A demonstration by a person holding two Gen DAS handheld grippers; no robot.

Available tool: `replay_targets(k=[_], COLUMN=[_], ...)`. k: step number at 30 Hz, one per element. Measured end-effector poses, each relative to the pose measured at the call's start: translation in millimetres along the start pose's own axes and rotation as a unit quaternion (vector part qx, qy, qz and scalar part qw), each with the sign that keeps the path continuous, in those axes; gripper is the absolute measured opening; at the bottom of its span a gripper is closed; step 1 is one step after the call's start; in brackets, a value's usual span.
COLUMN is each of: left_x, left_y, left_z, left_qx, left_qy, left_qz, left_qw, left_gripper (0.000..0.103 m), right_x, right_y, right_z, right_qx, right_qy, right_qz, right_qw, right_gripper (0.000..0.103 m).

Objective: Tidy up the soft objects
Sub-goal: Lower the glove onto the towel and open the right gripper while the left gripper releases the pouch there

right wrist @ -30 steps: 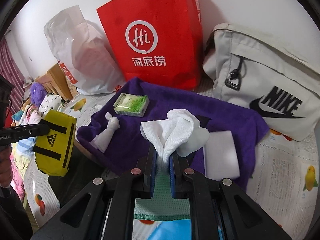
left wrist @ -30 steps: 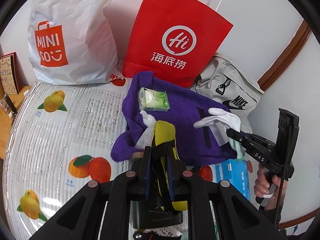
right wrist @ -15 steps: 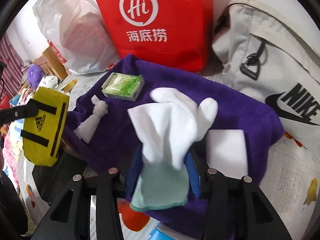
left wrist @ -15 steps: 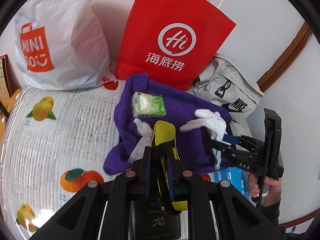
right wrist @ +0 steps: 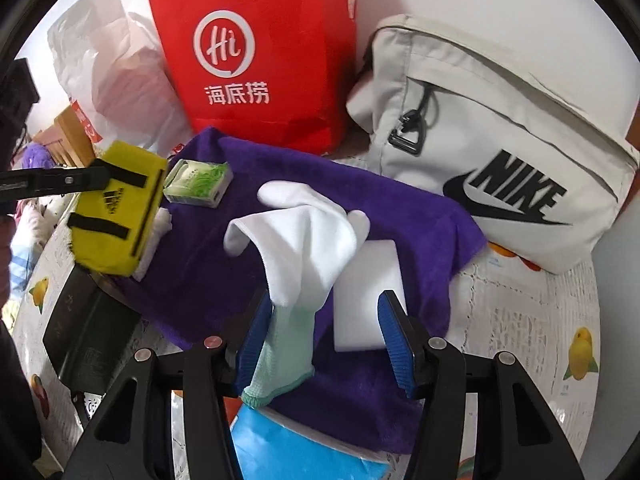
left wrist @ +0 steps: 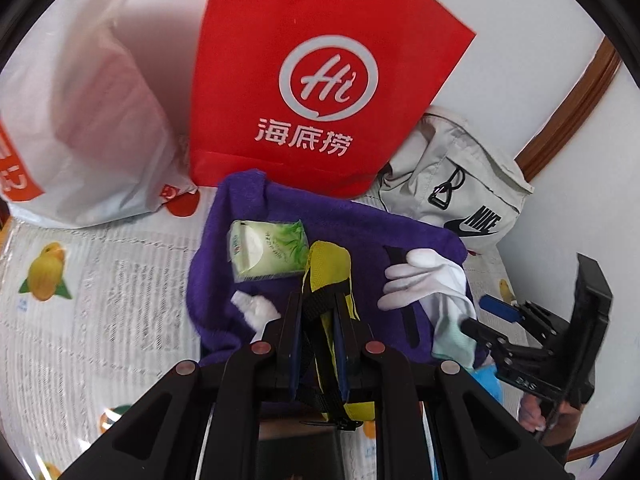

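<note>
Hemmed in at the back by one red bag (right wrist: 256, 56), one grey Nike bag (right wrist: 492, 148), one white sack (left wrist: 80, 120); open tablecloth (left wrist: 100, 300) left of one purple towel (right wrist: 400, 216). On the towel: one white glove (right wrist: 304, 240) lying between the opening right gripper (right wrist: 326, 340) pads, one tissue pack (left wrist: 266, 250). Left gripper (left wrist: 318, 344) clamped on one yellow pouch (right wrist: 116, 220) over the towel's left edge.

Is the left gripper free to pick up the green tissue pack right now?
Probably not. The left gripper is shut on the yellow pouch, so its jaws are occupied. The tissue pack itself lies uncovered on the purple towel, just ahead.
</note>
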State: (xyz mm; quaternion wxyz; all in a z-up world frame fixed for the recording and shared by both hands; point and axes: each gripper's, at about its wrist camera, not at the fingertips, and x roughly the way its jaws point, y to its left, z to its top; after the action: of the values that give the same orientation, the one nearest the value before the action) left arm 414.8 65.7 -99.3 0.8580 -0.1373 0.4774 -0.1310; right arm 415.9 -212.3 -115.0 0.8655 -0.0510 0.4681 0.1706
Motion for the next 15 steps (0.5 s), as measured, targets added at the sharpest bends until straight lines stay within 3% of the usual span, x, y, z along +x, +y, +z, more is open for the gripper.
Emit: replay_targets(k=[9,15], left_x=[45.0,56.9], left_y=[1.5,2.1], left_z=[2.4,4.7], left_qx=[0.009,0.011], left_qy=[0.039,0.045], left_qz=[0.007,0.018], left_qw=[0.9992,0.9988], left_gripper=[0.014,0.015], right_x=[-17.4,-32.8], right_y=[-12.5,-15.5], right_z=[-11.7,-22.3], right_qx=[0.047,0.088], right_qy=[-0.012,-0.038], right_qz=[0.019,0.063], right_qw=[0.999,0.993], right_gripper=[0.055,0.06])
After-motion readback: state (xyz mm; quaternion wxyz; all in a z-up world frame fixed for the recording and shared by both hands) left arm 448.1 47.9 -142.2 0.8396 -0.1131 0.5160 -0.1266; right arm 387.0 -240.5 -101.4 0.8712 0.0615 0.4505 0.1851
